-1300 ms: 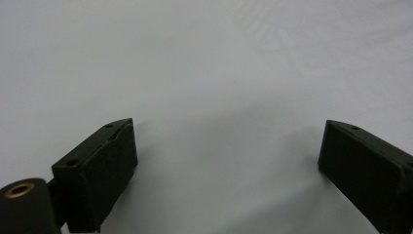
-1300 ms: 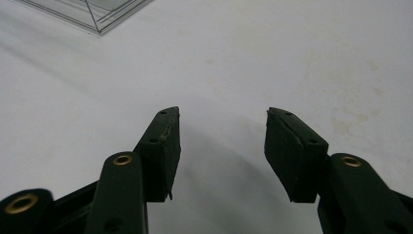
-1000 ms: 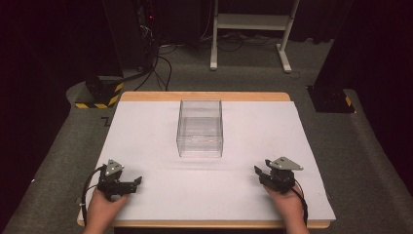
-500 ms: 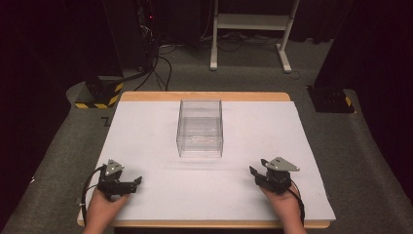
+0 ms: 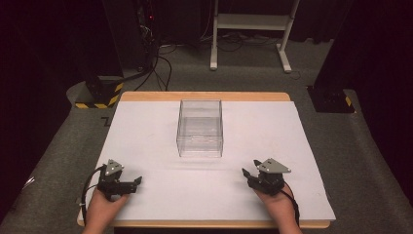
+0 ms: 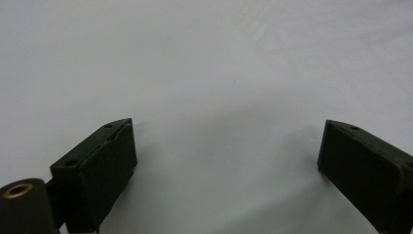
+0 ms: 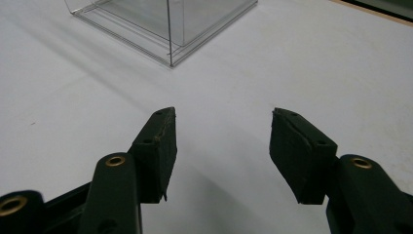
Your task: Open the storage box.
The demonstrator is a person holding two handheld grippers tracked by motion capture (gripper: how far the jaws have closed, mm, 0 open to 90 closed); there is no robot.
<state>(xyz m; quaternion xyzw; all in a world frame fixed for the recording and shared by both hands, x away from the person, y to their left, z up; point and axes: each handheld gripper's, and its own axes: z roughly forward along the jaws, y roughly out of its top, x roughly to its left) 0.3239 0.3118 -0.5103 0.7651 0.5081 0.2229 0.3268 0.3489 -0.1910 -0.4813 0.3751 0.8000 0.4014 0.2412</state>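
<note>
High view | left gripper (image 5: 138, 181) jaws wide, empty | right gripper (image 5: 246, 172) jaws apart, empty

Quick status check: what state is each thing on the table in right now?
Clear plastic box: upright, open-topped, empty, untouched.
Left gripper: jaws wide open, holding nothing, low over the white table cover.
Right gripper: jaws open, holding nothing, pointing toward the box.

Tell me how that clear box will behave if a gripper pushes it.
The clear box looks thin-walled and empty, so probably light; it would likely slide easily on the smooth white table cover. Its broad flat base makes tipping unlikely. The thin walls may flex or crack if squeezed hard.
</note>
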